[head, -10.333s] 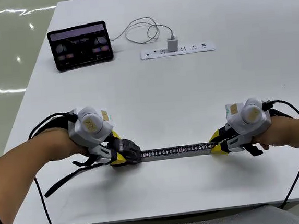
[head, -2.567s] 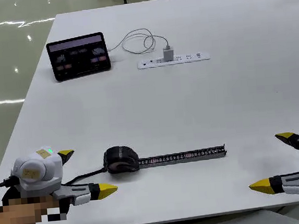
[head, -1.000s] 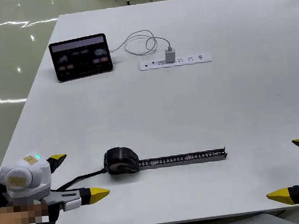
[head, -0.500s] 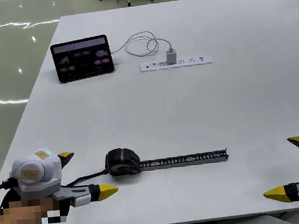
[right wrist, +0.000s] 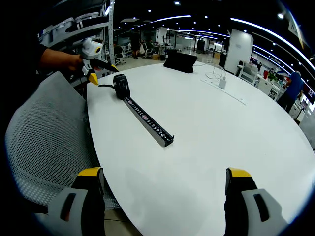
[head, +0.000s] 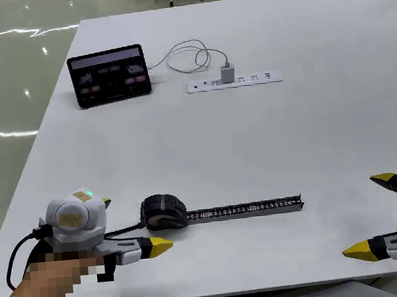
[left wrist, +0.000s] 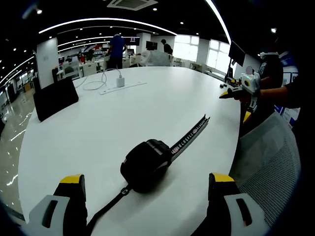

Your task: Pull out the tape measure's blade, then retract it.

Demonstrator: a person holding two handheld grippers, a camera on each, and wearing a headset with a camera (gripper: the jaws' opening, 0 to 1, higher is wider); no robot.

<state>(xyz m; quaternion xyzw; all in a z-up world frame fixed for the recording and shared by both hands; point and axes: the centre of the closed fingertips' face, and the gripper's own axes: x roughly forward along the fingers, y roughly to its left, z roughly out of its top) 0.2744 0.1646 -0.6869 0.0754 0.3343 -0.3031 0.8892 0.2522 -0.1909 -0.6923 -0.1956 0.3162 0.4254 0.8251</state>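
The tape measure, a black case, lies on the white tabletop near its front edge, left of the middle. Its blade is drawn out and lies flat on the tabletop, running from the case toward the right, with its markings facing up and its end hook resting on the surface. A dark strap leaves the case on the opposite side and trails toward the left claw.

The left claw sits just beside the case, on its left, with its yellow-tipped jaws spread wide apart and holding nothing. In the left gripper view the case lies ahead in the gap between the two jaws, without touching either one. The right claw is low at the right side of the tabletop, well apart from the blade's end. Its jaws are also spread wide and hold nothing, and in the right gripper view the blade's tip lies some way ahead of them.

At the far side of the tabletop a dark tablet stands propped, its screen facing the person. To its right lies a white power strip with a charger plugged into it, and a looped white cable runs from the charger toward the tablet. A grey mesh chair stands at the tabletop's near edge.
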